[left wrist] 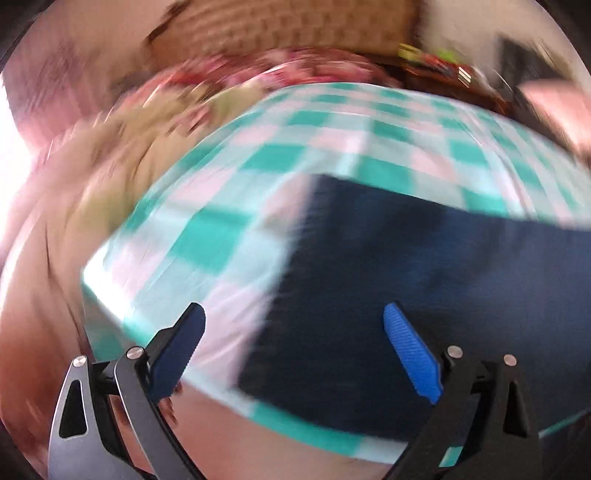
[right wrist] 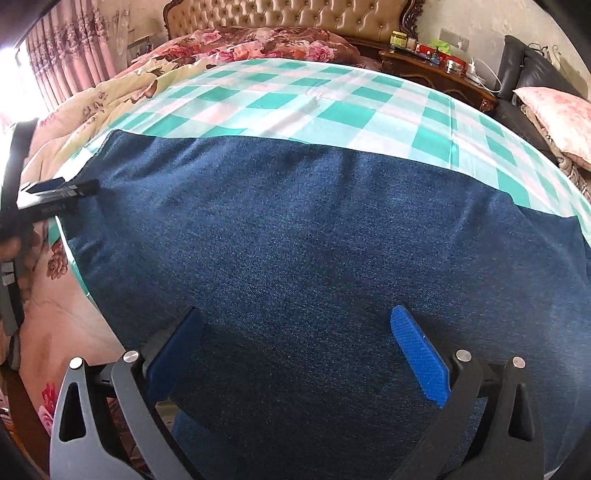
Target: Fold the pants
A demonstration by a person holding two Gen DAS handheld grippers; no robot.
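Dark blue pants (right wrist: 295,251) lie flat across a green and white checked cloth (right wrist: 332,107) on the bed. My right gripper (right wrist: 295,317) is open and empty, just above the near part of the pants. My left gripper (left wrist: 293,317) is open and empty, over the pants' left edge (left wrist: 280,295); its view is motion-blurred. The pants also show in the left wrist view (left wrist: 424,266). The left gripper also shows at the left of the right wrist view (right wrist: 77,188), by the pants' left end.
A floral quilt (right wrist: 92,110) lies left of the checked cloth, with a tufted headboard (right wrist: 288,14) behind. A wooden nightstand (right wrist: 436,74) with small items and a pink pillow (right wrist: 557,118) on a dark chair stand at the right.
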